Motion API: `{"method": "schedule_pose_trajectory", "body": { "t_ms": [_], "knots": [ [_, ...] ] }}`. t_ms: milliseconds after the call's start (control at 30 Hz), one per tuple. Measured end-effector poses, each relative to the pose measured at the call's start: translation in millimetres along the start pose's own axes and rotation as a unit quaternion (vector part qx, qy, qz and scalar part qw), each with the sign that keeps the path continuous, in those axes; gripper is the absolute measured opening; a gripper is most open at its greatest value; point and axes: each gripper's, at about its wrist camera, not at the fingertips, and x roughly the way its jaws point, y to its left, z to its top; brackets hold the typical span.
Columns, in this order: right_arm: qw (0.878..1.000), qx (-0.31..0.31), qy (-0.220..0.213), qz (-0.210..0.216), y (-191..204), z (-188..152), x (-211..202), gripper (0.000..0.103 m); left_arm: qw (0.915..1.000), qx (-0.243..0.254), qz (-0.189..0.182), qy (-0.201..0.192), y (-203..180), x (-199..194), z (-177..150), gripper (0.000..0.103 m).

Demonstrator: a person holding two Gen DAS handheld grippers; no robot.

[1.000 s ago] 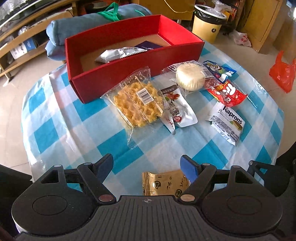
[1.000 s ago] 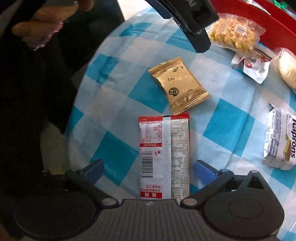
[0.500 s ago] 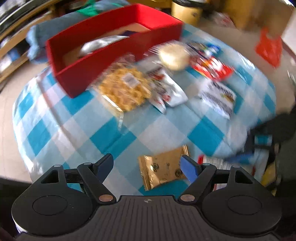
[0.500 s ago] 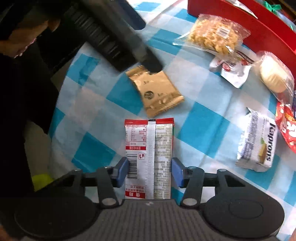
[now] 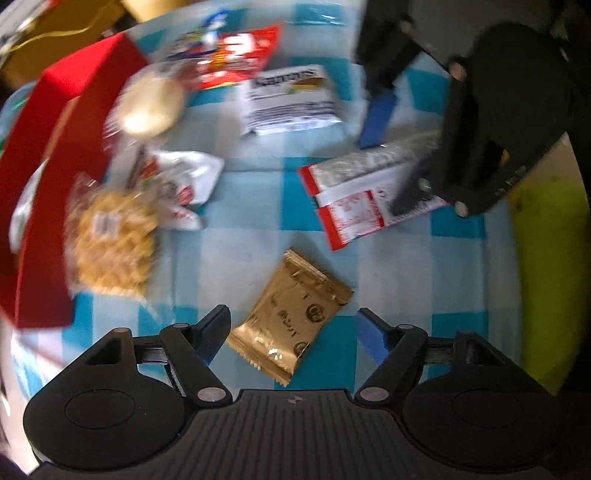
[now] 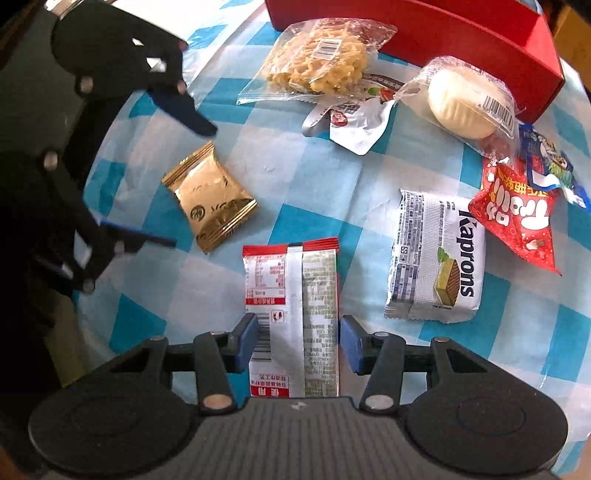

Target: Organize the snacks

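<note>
A gold packet (image 5: 291, 317) lies flat on the checked cloth between the fingers of my left gripper (image 5: 293, 328). Those jaws are closing, and a small gap still shows on each side of the packet. My right gripper (image 6: 298, 341) is shut on a red-and-white packet (image 6: 291, 291), its blue pads (image 6: 349, 343) pressing the long sides. The left wrist view shows that same packet (image 5: 351, 199) held at the upper right. The gold packet (image 6: 210, 199) also shows in the right wrist view, between the left gripper's fingers (image 6: 192, 114). A red box (image 6: 424, 33) stands at the far side.
Loose snacks lie before the box: a noodle bag (image 6: 317, 66), a white pouch (image 6: 354, 118), a wrapped bun (image 6: 461, 103), a Kaprons pack (image 6: 436, 258), a red pouch (image 6: 517, 218) and a blue packet (image 6: 550, 158). The table's edge (image 6: 92, 173) runs close on the left.
The right jaws closed on the red-and-white packet and carried it nearer the other snacks. The left gripper rolled, came down over the gold packet, and its jaws narrowed.
</note>
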Motion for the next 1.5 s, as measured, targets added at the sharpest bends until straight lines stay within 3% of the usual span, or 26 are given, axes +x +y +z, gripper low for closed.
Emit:
{"method": "schedule_pose_trajectory", "body": {
  "t_ms": [100,200,333,400,467,500,533,600,633,667,733,767,800,833,900,967,1000,1067,1167,1333,1433,1500],
  "knots": [
    [1.0,-0.005,0.0,0.002,4,1,3,0.044,0.9994,0.026,-0.003,0.023,2,15,3,0.079],
    [1.0,-0.002,0.002,0.01,-1,0,5,0.044,0.9992,0.02,-0.003,0.035,12,28,2,0.087],
    [1.0,0.006,-0.002,0.014,-11,0,-3,0.042,0.9979,-0.054,-0.015,0.032,26,31,2,0.086],
    [1.0,0.013,-0.005,0.014,-15,-2,-7,0.042,0.9923,-0.121,-0.008,0.027,31,29,-1,0.083],
    [1.0,0.021,-0.009,0.009,-20,-4,-12,0.042,0.9778,-0.207,0.008,0.03,32,28,-8,0.082],
    [1.0,0.029,-0.012,0.005,-21,-5,-12,0.042,0.9637,-0.264,0.015,0.039,33,28,-12,0.083],
    [0.999,0.036,-0.014,0.003,-22,-5,-12,0.042,0.9428,-0.33,0.02,0.045,35,28,-17,0.085],
    [0.999,0.043,-0.02,-0.011,-22,-5,-13,0.042,0.914,-0.402,0.031,0.049,35,30,-25,0.09],
    [0.999,0.043,-0.024,-0.019,-22,-9,-18,0.042,0.8951,-0.442,0.037,0.046,33,31,-32,0.094],
    [0.999,0.043,-0.024,-0.023,-21,-10,-19,0.042,0.8853,-0.461,0.042,0.038,30,31,-37,0.094],
    [0.998,0.048,-0.028,-0.026,-21,-11,-20,0.042,0.877,-0.477,0.051,0.026,24,29,-44,0.093],
    [0.998,0.048,-0.028,-0.027,-21,-13,-21,0.042,0.8781,-0.475,0.05,0.025,22,29,-46,0.093],
    [0.998,0.048,-0.027,-0.027,-19,-15,-20,0.042,0.8867,-0.459,0.05,0.024,20,29,-45,0.092],
    [0.998,0.049,-0.026,-0.029,-14,-17,-17,0.042,0.9035,-0.425,0.051,0.022,16,29,-42,0.092],
    [0.998,0.046,-0.027,-0.031,-10,-20,-19,0.044,0.9449,-0.323,0.051,0.021,12,29,-31,0.092],
    [0.998,0.047,-0.028,-0.033,-7,-22,-20,0.044,0.9725,-0.228,0.041,0.022,12,31,-23,0.093],
    [0.998,0.051,-0.03,-0.033,-7,-23,-20,0.044,0.9801,-0.194,0.037,0.02,12,32,-21,0.093],
    [0.997,0.056,-0.032,-0.032,-8,-25,-20,0.044,0.9832,-0.18,0.021,0.023,17,35,-21,0.093],
    [0.997,0.059,-0.035,-0.029,-10,-28,-21,0.044,0.9749,-0.221,0.016,0.021,27,33,-26,0.088],
    [0.997,0.05,-0.036,-0.035,-10,-25,-20,0.044,0.9451,-0.325,0.032,0.016,14,18,-43,0.058],
    [0.997,0.055,-0.042,-0.033,-9,-23,-20,0.043,0.8968,-0.44,0.04,-0.003,8,16,-58,0.054],
    [0.996,0.062,-0.046,-0.037,-10,-21,-20,0.043,0.852,-0.522,0.039,-0.016,5,14,-72,0.054]
  ]
}}
